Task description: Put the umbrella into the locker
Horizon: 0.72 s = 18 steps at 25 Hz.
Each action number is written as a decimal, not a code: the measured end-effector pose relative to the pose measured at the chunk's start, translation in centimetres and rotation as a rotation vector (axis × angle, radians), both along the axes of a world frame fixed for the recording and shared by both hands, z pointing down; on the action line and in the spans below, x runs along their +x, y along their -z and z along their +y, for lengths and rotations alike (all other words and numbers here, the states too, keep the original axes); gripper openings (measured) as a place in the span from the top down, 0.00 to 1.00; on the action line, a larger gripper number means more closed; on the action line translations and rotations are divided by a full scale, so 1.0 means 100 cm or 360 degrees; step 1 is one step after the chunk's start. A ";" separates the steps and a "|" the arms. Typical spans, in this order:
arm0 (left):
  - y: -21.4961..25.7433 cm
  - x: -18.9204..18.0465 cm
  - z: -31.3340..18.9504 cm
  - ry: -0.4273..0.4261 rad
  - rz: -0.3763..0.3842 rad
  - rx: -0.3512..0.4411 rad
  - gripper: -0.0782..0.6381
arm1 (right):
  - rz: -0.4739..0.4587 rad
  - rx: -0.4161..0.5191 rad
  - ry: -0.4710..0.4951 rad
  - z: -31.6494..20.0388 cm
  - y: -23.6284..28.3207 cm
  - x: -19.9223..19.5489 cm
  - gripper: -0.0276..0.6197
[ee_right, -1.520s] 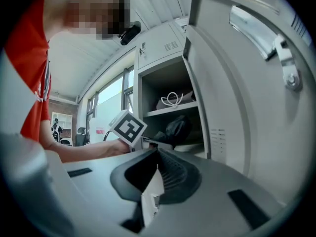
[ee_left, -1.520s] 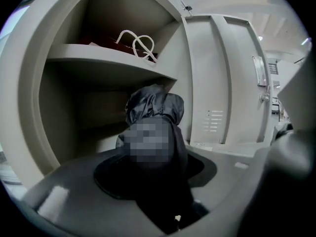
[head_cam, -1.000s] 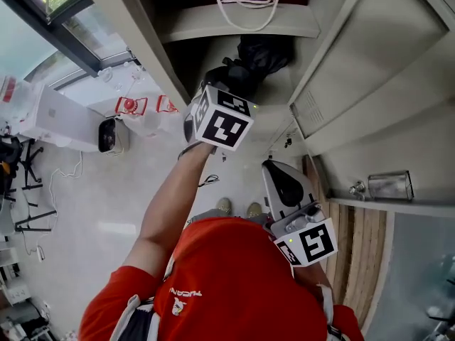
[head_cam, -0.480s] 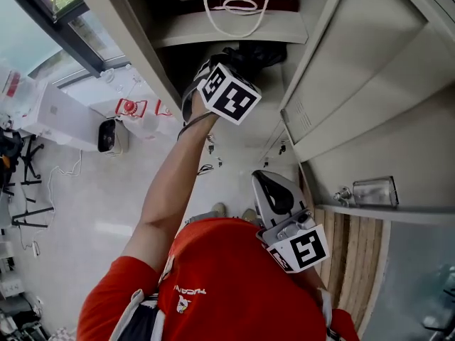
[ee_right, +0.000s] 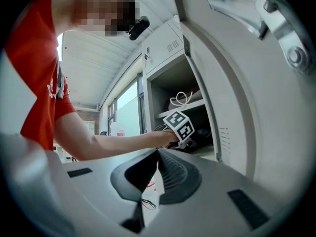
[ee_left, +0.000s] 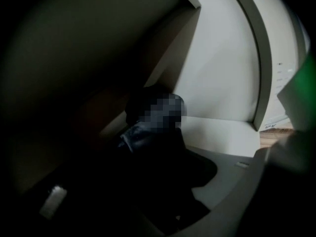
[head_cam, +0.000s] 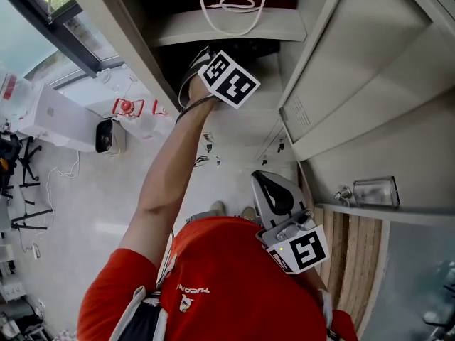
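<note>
The locker (head_cam: 284, 62) stands open, its door (head_cam: 362, 62) swung to the right. My left gripper (ee_left: 153, 157) reaches into the dark compartment under the shelf (head_cam: 227, 28); only its marker cube (head_cam: 229, 79) shows in the head view. A black folded umbrella (ee_left: 148, 132) lies between its jaws, which are shut on it, and a dark bit of the umbrella (ee_right: 201, 134) shows beyond the cube in the right gripper view. My right gripper (ee_right: 158, 154) hangs back near my chest, pointing at the locker, jaws shut with nothing in them.
A white cord loop (head_cam: 231, 4) lies on the shelf above. On the floor to the left are a white box (head_cam: 53, 116), red-and-white bags (head_cam: 128, 107) and cables. A latch (head_cam: 371, 190) and wooden planks (head_cam: 355, 261) are at the right.
The left gripper has carried the umbrella further into the lower compartment, and the umbrella has gone out of sight in the head view. The right gripper has barely moved.
</note>
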<state>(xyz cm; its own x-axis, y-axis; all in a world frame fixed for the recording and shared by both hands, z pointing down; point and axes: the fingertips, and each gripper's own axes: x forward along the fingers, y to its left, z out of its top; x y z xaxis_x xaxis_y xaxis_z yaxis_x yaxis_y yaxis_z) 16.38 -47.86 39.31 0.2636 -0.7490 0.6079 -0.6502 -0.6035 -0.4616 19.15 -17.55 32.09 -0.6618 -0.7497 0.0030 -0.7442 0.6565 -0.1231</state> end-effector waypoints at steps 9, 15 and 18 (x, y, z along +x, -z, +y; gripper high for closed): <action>-0.018 -0.004 -0.018 -0.0052 -0.0079 -0.0008 0.57 | 0.0025 -0.0018 -0.0055 -0.002 -0.005 0.001 0.95; -0.022 -0.017 -0.029 -0.0021 -0.0105 -0.0016 0.56 | 0.0059 0.0002 -0.0096 -0.011 -0.005 0.004 0.95; -0.023 -0.017 -0.031 -0.0016 -0.0107 -0.0040 0.56 | 0.0070 0.0005 -0.0117 -0.016 -0.005 0.006 0.95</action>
